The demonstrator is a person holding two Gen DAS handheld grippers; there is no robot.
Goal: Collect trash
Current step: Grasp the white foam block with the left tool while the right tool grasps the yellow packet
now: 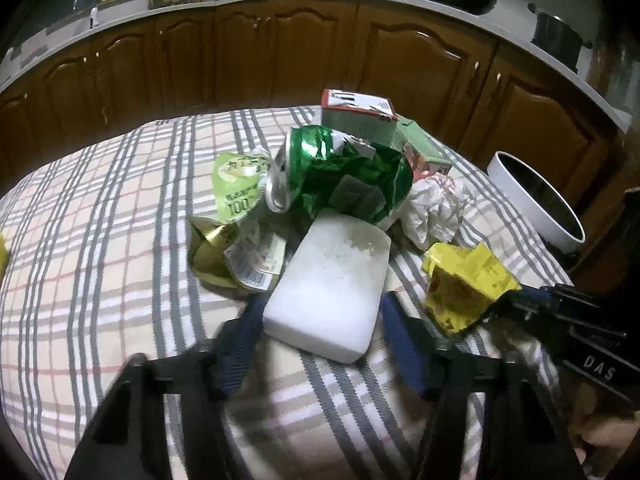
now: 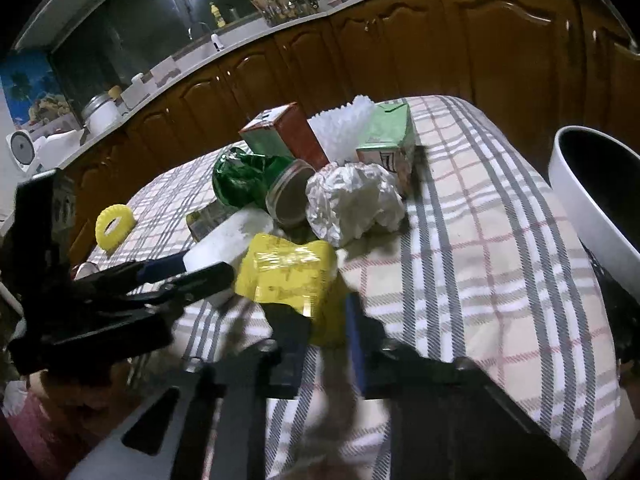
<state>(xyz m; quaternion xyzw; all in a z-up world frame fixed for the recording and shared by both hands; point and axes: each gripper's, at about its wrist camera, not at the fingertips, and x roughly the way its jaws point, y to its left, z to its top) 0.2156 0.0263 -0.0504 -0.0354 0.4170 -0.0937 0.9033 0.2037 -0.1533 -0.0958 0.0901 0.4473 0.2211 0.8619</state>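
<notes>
While fingers point(image 1: 394, 320) flank it, white block point(image 1: 328, 280), untouched.

A matt, grainy white foam block point(image 1: 328, 280) lies on the woven checked tablecloth point(image 1: 100, 240). At its twelve o'clock a glossy green foil bag point(image 1: 352, 172) crinkles; at three o'clock, a shiny yellow plastic wrapper point(image 1: 464, 284). Behind, lacquered wooden cabinets point(image 1: 240, 56) gleam.

Each view looks forward and steeply down along its own tongs, close over the checked worktop point(image 1: 100, 240). The left tongs point(image 1: 320, 312) face the white block point(image 1: 328, 280) just ahead. The right tongs point(image 2: 324, 320) face the yellow wrapper point(image 2: 288, 272). Both views share the trash pile, the white bin point(image 2: 592, 208) and the brown cabinets point(image 1: 280, 52) beyond, and each shows the other tongs at its edge.
</notes>
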